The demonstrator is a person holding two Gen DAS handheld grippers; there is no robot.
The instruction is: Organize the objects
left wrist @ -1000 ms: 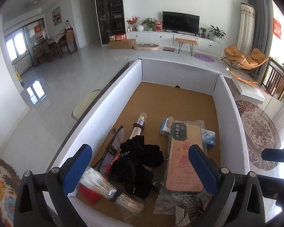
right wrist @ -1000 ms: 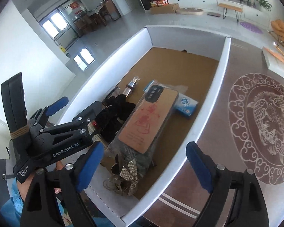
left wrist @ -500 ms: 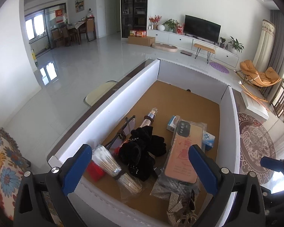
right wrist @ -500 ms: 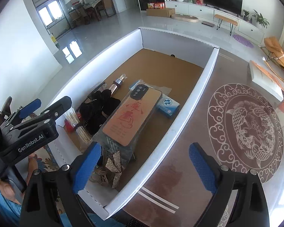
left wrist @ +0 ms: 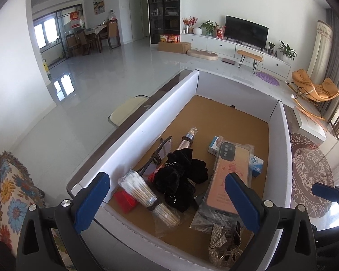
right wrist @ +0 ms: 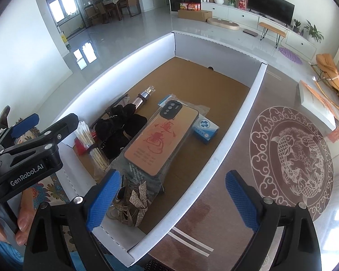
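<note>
A white-walled box (left wrist: 147, 126) with a cardboard floor holds the objects. In it lie a tan phone case in a clear bag (left wrist: 228, 176) (right wrist: 160, 135), a black velvet scrunchie (left wrist: 180, 176) (right wrist: 119, 126), a bundle of cotton swabs (left wrist: 142, 189) (right wrist: 88, 142), a small blue-and-white box (left wrist: 256, 163) (right wrist: 204, 127), a metallic tube (left wrist: 187, 139) (right wrist: 144, 94) and a rhinestone bow clip (left wrist: 221, 244) (right wrist: 135, 201). My left gripper (left wrist: 167, 201) hangs open and empty above the box's near end. My right gripper (right wrist: 173, 201) is open and empty over the box's near right wall.
The box sits on a glossy brown table with a round fish pattern (right wrist: 291, 158). A flat white box (left wrist: 309, 124) lies at the table's far right. A floral cushion (left wrist: 11, 192) is at the left, and a hand (right wrist: 22, 221) holds the left gripper.
Both grippers have drawn back and up a little from the box, so its near wall and more of the room show. The objects have not moved.
</note>
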